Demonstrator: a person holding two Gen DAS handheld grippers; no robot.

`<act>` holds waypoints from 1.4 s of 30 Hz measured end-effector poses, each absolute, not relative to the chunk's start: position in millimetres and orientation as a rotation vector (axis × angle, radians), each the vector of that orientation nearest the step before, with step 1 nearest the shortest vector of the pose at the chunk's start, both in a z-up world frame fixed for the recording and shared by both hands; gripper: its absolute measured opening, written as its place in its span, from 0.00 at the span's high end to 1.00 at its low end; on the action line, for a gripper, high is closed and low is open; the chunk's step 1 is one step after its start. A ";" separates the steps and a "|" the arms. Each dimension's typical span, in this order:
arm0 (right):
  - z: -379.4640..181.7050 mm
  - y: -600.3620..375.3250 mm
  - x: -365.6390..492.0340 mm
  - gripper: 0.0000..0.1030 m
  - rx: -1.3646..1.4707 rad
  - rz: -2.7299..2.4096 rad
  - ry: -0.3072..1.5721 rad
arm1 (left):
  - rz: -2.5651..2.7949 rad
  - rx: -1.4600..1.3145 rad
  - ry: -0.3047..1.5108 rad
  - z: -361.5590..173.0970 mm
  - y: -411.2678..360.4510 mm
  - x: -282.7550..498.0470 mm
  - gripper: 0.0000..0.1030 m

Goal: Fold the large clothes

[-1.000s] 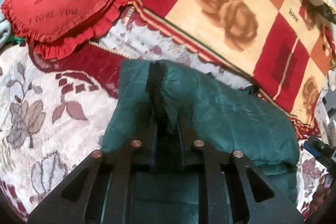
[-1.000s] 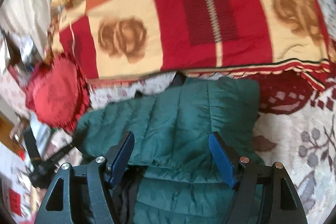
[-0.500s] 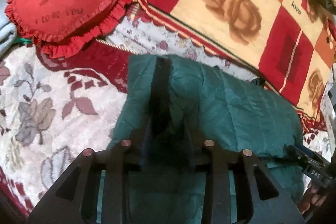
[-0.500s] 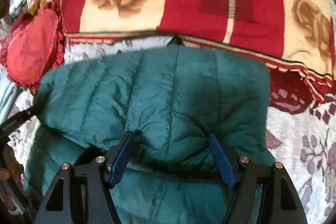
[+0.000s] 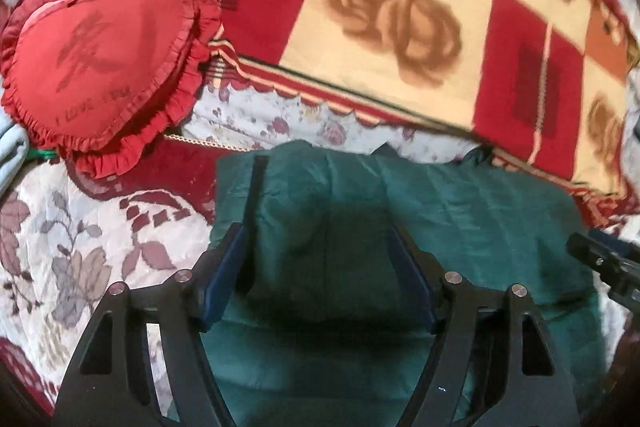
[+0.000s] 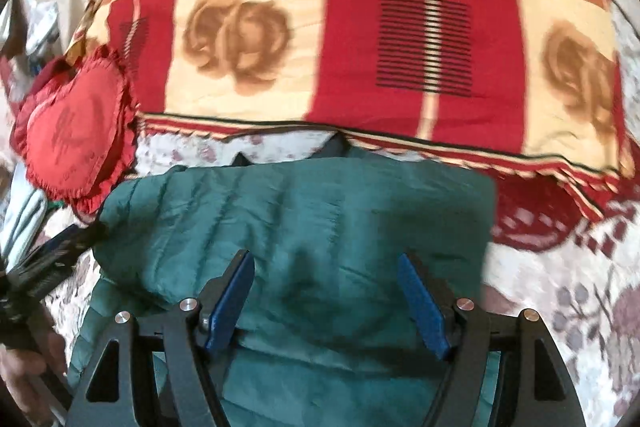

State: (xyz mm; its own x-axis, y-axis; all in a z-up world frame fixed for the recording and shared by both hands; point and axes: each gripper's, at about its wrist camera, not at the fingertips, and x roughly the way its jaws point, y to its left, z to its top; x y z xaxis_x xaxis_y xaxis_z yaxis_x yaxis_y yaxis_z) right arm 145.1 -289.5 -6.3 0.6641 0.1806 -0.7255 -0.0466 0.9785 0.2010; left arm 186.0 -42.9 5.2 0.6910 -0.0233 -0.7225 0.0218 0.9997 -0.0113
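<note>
A dark green quilted jacket [image 5: 460, 211] lies folded over on the flowered bedspread [image 5: 80, 247]; it also shows in the right wrist view [image 6: 320, 211]. My left gripper [image 5: 318, 247] is open, its blue pads spread over the jacket's left part, holding nothing. My right gripper [image 6: 326, 275] is open above the jacket's middle, also empty. The right gripper shows at the right edge of the left wrist view [image 5: 604, 263]; the left one shows at the left edge of the right wrist view [image 6: 44, 259].
A red heart-shaped cushion [image 5: 100, 55] lies at the far left, also in the right wrist view [image 6: 72, 131]. A red and cream checked blanket [image 5: 400, 19] lies behind the jacket, touching its far edge.
My left gripper was shut on a fold of the jacket and has opened and let it go. The jacket now lies flat. My right gripper stayed open and drew back a little.
</note>
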 end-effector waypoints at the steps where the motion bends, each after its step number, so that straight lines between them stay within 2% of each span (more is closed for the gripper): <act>1: -8.4 -282.7 149.5 0.30 0.152 0.134 0.835 | -0.017 0.006 0.821 -0.9 -43.3 192.2 0.30; 11: -55.2 -232.9 197.9 0.29 0.013 0.103 0.898 | 0.004 -0.032 0.904 -43.7 -22.7 225.6 0.28; 15: -70.7 -240.2 203.8 0.27 0.084 0.092 0.914 | 0.005 0.002 0.908 -49.1 -27.6 227.8 0.25; 19: -56.8 -249.7 197.2 0.27 0.117 0.106 0.920 | 0.009 0.009 0.912 -50.3 -29.2 229.2 0.24; 25: -18.4 -301.0 168.0 0.27 0.169 0.047 0.822 | 0.007 0.003 0.910 -51.6 -28.0 230.0 0.24; 35: -69.4 -346.7 183.2 0.26 0.171 -0.043 0.935 | 0.000 0.009 0.909 -55.0 -30.1 230.7 0.20; 42: -49.3 -344.6 163.5 0.26 0.182 -0.075 0.899 | 0.002 0.008 0.910 -55.5 -30.6 230.6 0.20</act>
State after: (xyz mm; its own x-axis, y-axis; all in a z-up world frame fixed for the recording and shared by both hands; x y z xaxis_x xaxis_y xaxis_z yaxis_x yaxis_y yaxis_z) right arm 163.5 -344.6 -49.3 0.6214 0.0115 -0.7834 0.1411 0.9819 0.1264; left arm 230.6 -30.6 -55.5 0.6139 0.0056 -0.7893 0.0014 1.0000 0.0082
